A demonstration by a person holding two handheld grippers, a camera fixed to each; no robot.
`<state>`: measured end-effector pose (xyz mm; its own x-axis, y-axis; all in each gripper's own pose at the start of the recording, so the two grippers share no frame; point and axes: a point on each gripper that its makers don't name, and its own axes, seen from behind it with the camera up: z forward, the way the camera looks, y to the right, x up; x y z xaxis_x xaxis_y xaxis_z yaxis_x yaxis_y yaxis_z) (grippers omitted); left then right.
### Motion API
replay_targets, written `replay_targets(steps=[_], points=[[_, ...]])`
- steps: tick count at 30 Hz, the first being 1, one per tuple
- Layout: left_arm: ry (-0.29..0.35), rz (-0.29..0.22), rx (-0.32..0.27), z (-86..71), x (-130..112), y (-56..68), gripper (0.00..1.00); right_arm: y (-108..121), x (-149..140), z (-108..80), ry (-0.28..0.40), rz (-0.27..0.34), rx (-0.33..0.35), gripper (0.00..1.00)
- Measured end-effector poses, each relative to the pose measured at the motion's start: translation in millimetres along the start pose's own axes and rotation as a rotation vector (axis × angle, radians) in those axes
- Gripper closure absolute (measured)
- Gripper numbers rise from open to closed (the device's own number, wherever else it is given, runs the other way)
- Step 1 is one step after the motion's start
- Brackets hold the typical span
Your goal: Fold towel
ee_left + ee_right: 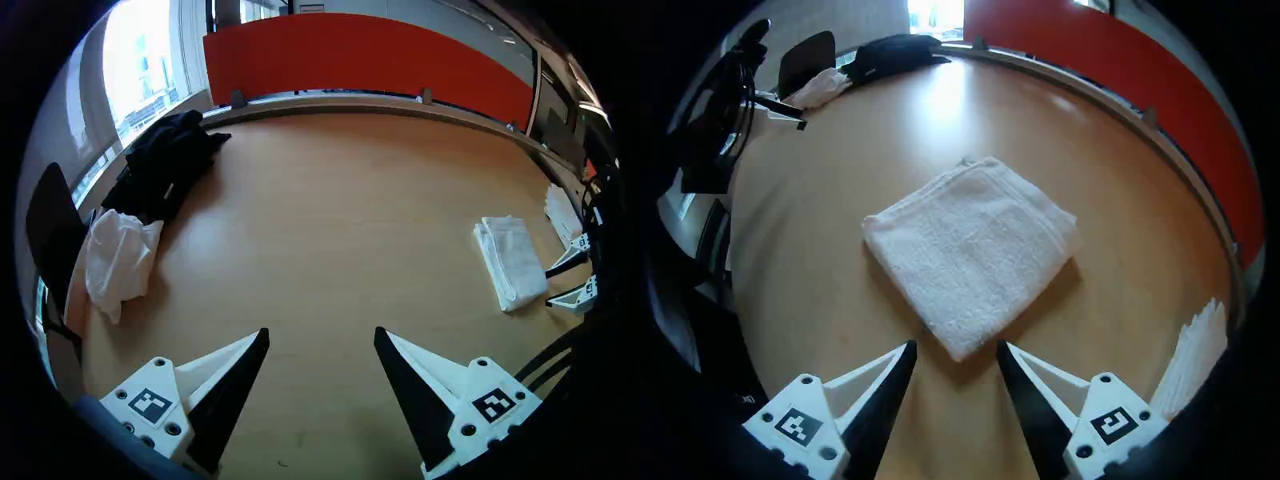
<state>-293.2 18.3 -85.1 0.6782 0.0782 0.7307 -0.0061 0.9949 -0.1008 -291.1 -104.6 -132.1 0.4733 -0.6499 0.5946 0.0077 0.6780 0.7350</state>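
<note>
A white towel (972, 252) lies folded into a thick square on the wooden table (816, 240). Its near corner reaches in between the fingertips of my right gripper (955, 350), which stands open and does not press on it. In the left gripper view the same towel (510, 260) lies far to the right, with the right gripper (549, 290) at its far end. My left gripper (320, 336) hangs open over bare table (336, 224), nothing between its fingers. It also appears far off in the right gripper view, left gripper (796, 114).
A black garment (168, 164) and a crumpled white cloth (120, 260) lie at the table's left edge, beside a dark chair (52, 224). A stack of folded white towels (1196, 356) sits by the right edge. An orange partition (360, 56) runs along the back.
</note>
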Motion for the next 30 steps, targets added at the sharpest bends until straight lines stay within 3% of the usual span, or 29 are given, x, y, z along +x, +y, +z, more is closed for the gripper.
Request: replay_targets(steps=[9,13,21,30], points=[[-0.001,-0.002,0.001,-0.4,-0.9,-1.0,0.02,-0.8,-6.6,1.7,-0.014,0.011,0.001,0.58],[0.0,-0.001,0.002,-0.2,-0.7,-1.4,0.03,0.2,-8.1,2.0,-0.015,0.023,-0.003,0.61],[0.001,-0.001,0.001,0.2,-0.1,-1.8,0.02,1.1,-9.9,1.1,-0.013,0.04,-0.007,0.94],[0.0,0.0,0.002,0.8,-0.4,-1.5,0.03,2.4,-4.6,-1.8,0.011,0.034,-0.016,0.95]])
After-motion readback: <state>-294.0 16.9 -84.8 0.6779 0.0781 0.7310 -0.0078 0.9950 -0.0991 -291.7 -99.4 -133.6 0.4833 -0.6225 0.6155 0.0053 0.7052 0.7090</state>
